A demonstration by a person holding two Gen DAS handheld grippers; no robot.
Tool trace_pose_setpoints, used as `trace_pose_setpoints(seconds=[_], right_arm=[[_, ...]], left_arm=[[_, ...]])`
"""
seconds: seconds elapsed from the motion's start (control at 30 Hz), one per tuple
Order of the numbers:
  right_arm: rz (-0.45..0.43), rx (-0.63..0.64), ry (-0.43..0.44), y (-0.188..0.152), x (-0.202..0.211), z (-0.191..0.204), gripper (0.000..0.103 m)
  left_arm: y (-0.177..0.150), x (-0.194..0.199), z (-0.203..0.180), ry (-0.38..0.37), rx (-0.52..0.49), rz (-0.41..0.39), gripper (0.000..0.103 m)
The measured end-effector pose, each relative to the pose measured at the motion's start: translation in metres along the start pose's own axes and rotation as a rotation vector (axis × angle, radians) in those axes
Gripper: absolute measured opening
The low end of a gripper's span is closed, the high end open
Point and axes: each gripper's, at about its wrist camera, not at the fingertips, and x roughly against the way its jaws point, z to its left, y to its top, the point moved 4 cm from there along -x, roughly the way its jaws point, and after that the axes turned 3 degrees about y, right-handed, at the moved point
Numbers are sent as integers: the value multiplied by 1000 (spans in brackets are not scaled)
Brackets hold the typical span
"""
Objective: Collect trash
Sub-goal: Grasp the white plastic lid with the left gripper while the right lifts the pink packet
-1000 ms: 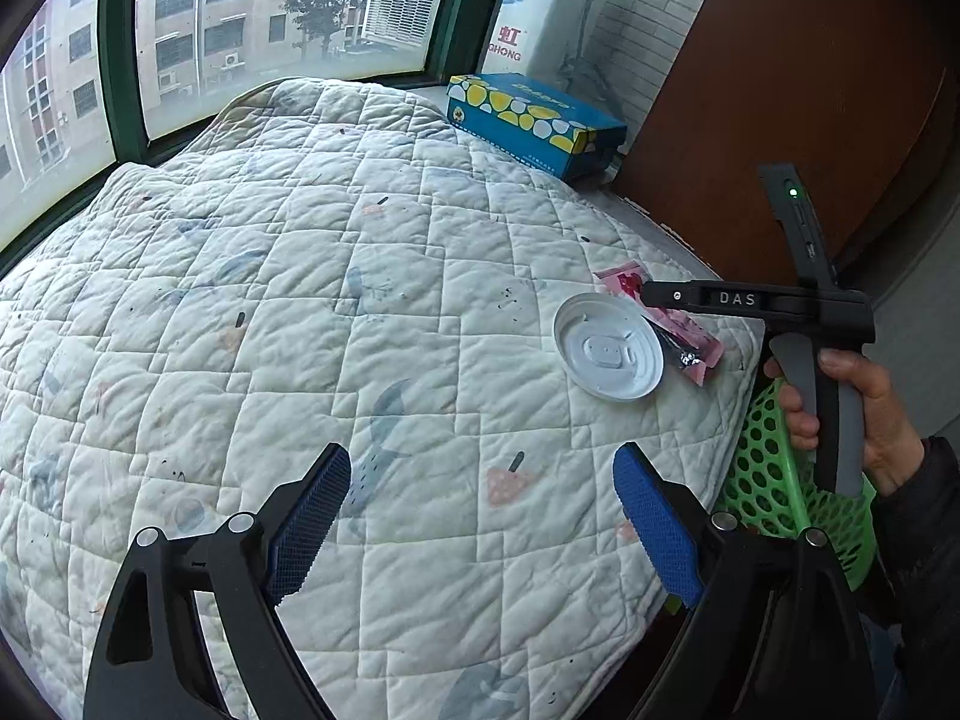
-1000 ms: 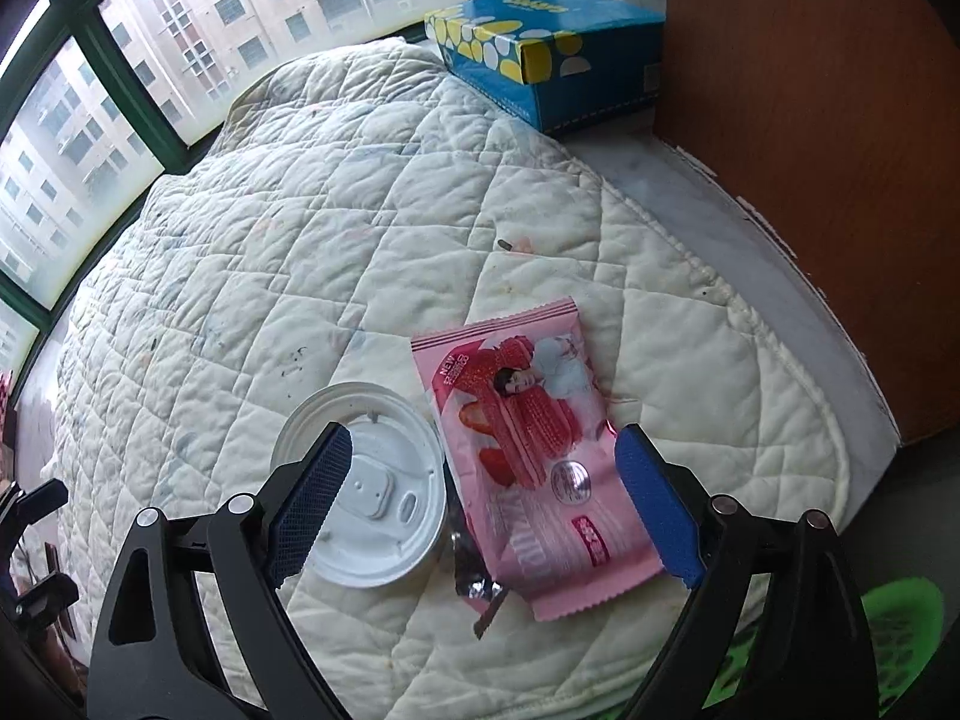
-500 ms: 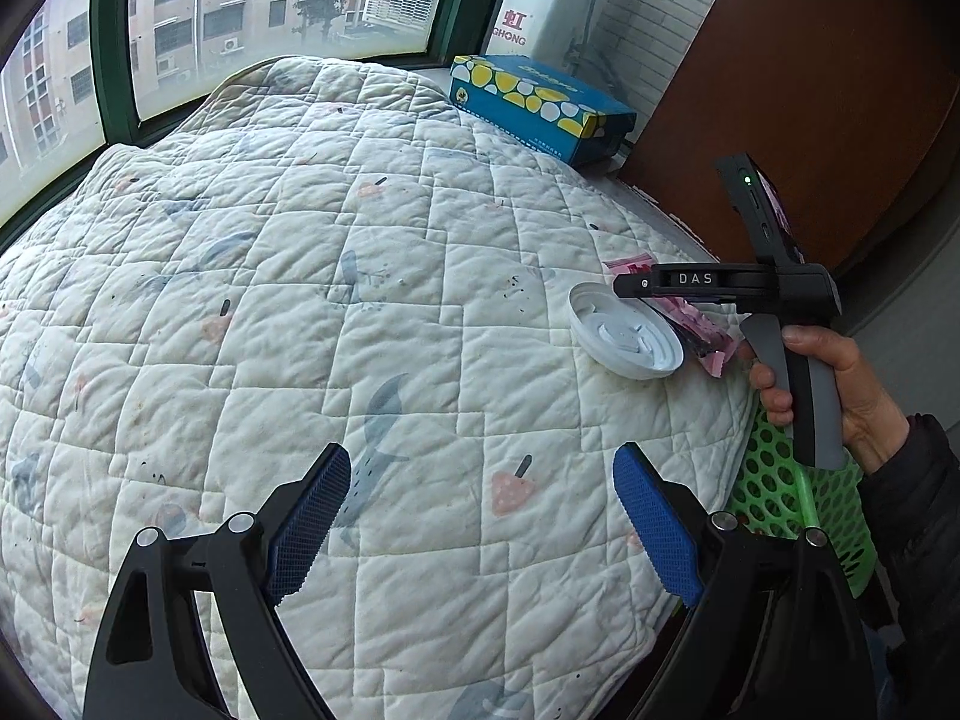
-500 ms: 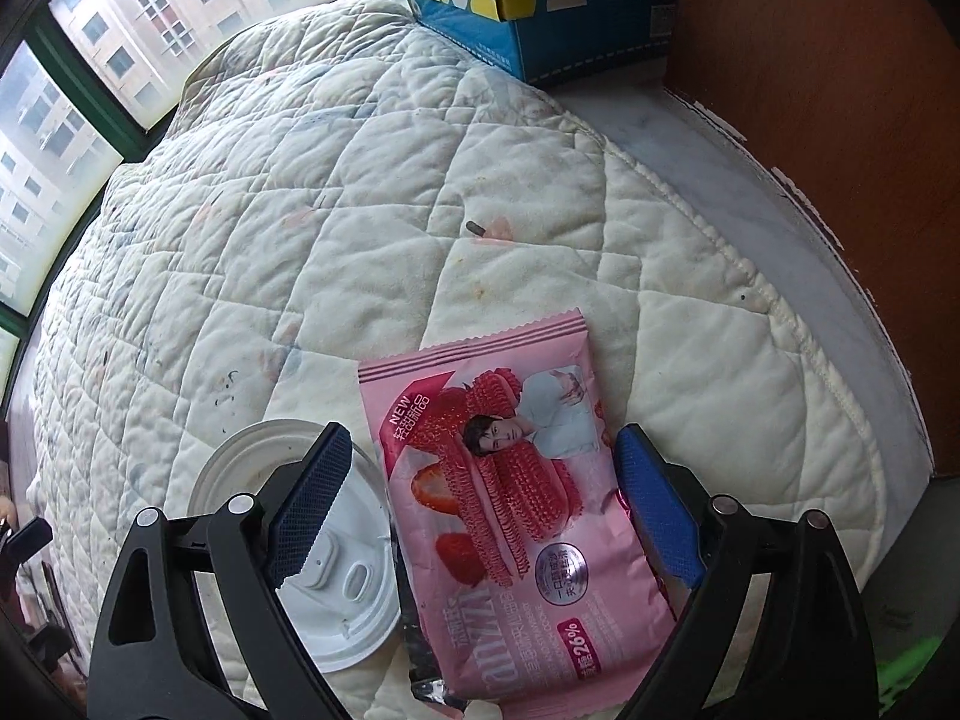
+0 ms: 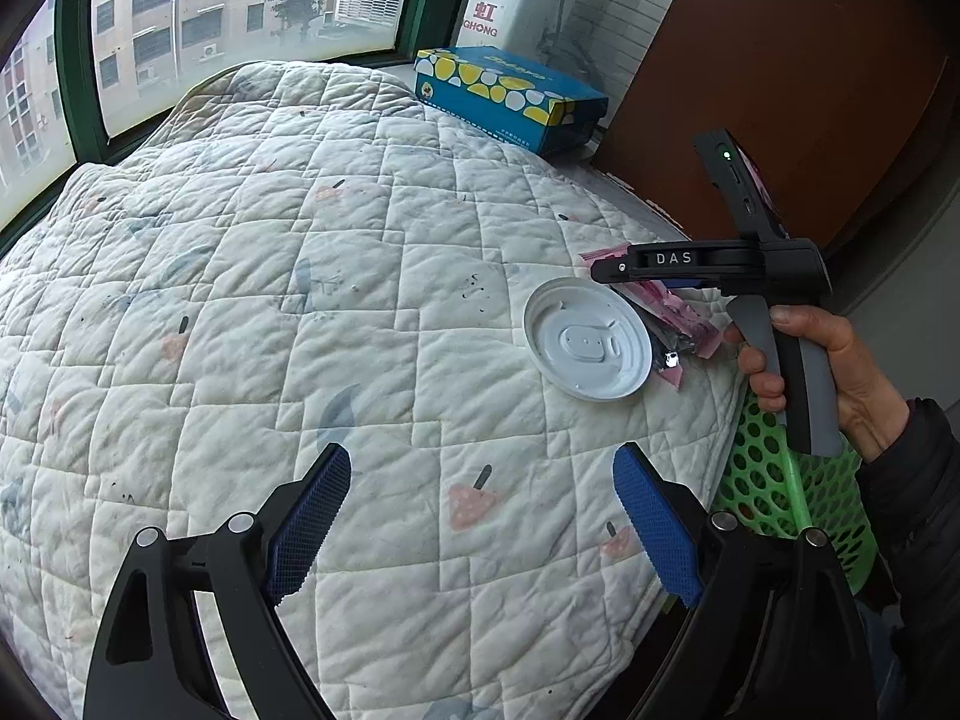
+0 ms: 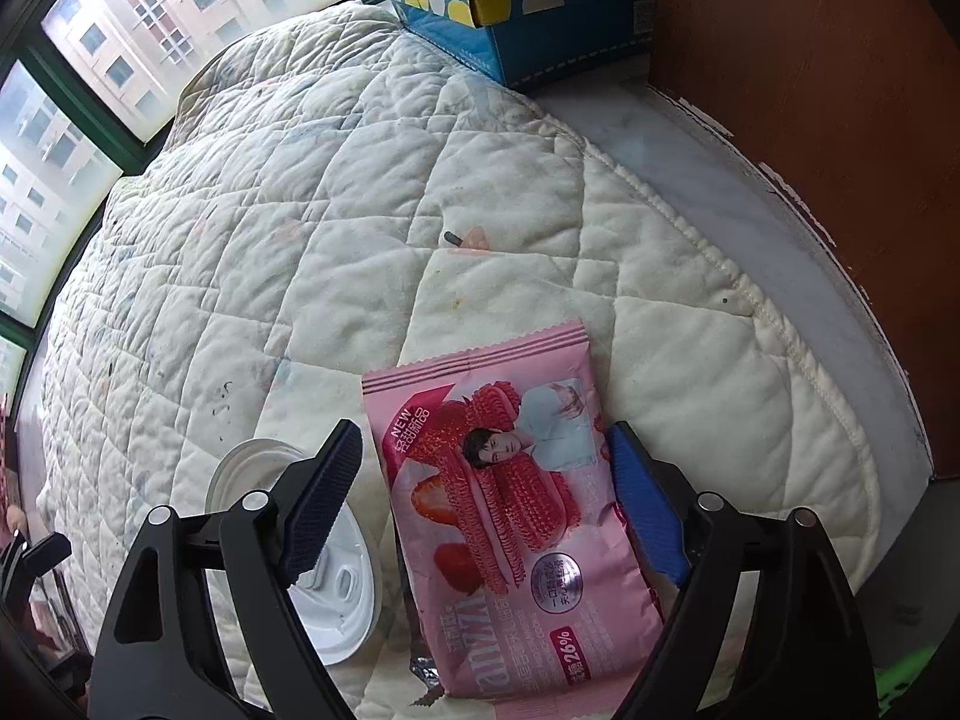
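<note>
A pink snack wrapper (image 6: pixel 510 516) lies flat on the white quilted pad (image 6: pixel 300 240). My right gripper (image 6: pixel 486 498) is open and low over it, with one blue pad on each side of the wrapper. A white plastic cup lid (image 6: pixel 336 594) lies just left of the wrapper, partly under the left finger. In the left wrist view the lid (image 5: pixel 588 339) and the wrapper (image 5: pixel 678 318) lie at the pad's right edge, under the right gripper (image 5: pixel 618 269). My left gripper (image 5: pixel 480 516) is open and empty above the pad's near part.
A blue and yellow tissue box (image 5: pixel 510 96) stands at the back by the window. A green perforated basket (image 5: pixel 786 486) hangs off the pad's right edge, below the right hand. A brown wooden panel (image 6: pixel 840 120) rises on the right.
My right gripper has moved forward and down over the pink wrapper, which now lies between its open fingers. My left gripper has shifted a little; the lid and wrapper have not moved.
</note>
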Motion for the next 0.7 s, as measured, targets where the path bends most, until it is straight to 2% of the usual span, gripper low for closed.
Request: trace_pose_setpoints(seconds=[0.13,0.17,0.23,0.43,0.7], right_arm=[[4,23,-29,1,-4,4,89],[3,28,-41,1,-4,5,87],[-4,31,-62,1,-2,4,77],[-58,-30,-20,-4,16,-11,73],[-183,-75,52,-10,72,-28,73]], left_arm=[[0,-4,-2,0,-5,9,86],[1,-6,-3,1,-5,12,86],[2,-8,-4,1,-11,14,86],[10,-26,-16,4,-60,25,86],[17,-59,-47,-12,-162,52,93]])
